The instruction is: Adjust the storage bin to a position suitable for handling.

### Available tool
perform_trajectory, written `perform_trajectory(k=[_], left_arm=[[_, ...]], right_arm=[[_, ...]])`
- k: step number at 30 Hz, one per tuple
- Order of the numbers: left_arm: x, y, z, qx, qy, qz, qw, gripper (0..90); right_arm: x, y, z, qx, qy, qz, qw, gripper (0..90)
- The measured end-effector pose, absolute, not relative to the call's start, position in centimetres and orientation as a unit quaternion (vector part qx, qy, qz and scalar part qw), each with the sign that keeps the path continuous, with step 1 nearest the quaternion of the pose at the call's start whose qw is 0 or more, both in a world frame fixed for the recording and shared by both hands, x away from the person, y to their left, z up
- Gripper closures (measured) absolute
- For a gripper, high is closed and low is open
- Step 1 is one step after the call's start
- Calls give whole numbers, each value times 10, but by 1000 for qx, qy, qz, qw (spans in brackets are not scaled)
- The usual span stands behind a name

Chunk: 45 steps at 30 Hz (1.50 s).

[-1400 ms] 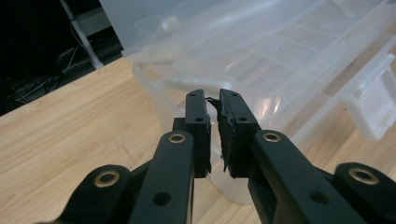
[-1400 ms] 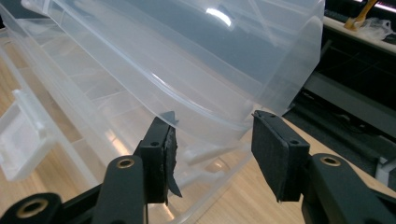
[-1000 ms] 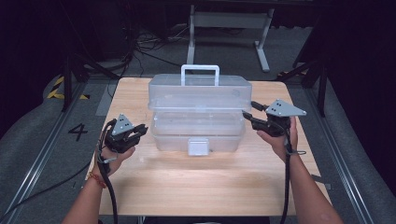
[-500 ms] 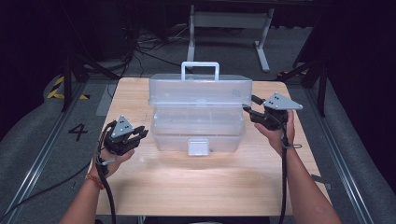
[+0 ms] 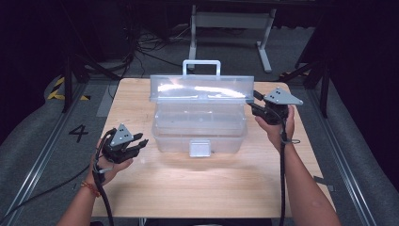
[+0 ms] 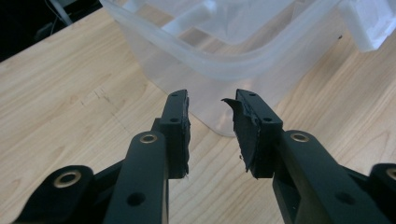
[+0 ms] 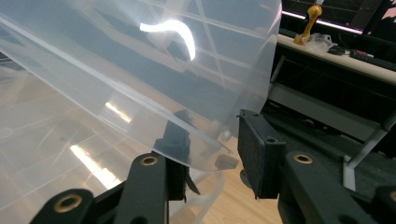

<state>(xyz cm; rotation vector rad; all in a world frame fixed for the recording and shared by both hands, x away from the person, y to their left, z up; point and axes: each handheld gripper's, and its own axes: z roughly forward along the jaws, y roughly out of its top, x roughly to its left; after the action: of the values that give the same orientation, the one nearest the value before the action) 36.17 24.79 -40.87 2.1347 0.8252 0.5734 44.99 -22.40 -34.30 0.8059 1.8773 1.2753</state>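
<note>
One clear plastic box (image 5: 199, 127) sits near the far edge of the surface (image 5: 197, 188), its one lid (image 5: 202, 88) raised. Right tool (image 5: 254, 107): jaws closing, astride the lid's right edge, pad contact unclear. Left tool (image 5: 139, 142): jaws opening, apart, empty, near the left edge

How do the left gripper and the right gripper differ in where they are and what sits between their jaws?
The left gripper sits low by the clear box's front left corner, its jaws having just been opening with nothing between them. The right gripper is higher, at the raised lid, its jaws having just been closing around the lid's edge.
</note>
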Motion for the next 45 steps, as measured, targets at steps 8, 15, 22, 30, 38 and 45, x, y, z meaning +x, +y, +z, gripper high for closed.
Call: perform_trajectory(k=[8, 15, 22, 30, 38, 45], left_arm=[[358, 252, -427, 854, 325, 211, 348, 604], [353, 259, -442, 862, 329, 196, 333, 537], [351, 263, -457, 870, 331, 170, 324, 494], [349, 266, -470, 871, 326, 144, 337, 467], [352, 269, -480, 864, 330, 131, 358, 398], [353, 270, -481, 864, 332, 130, 356, 321]], right_arm=[[454, -222, -340, 307, 726, 486, 377, 680], [460, -222, -339, 316, 724, 490, 369, 678], [471, -220, -343, 323, 725, 487, 365, 677], [482, -218, -348, 328, 722, 487, 365, 649], [489, -218, -347, 333, 714, 496, 364, 654], [489, -218, -347, 332, 715, 495, 367, 656]])
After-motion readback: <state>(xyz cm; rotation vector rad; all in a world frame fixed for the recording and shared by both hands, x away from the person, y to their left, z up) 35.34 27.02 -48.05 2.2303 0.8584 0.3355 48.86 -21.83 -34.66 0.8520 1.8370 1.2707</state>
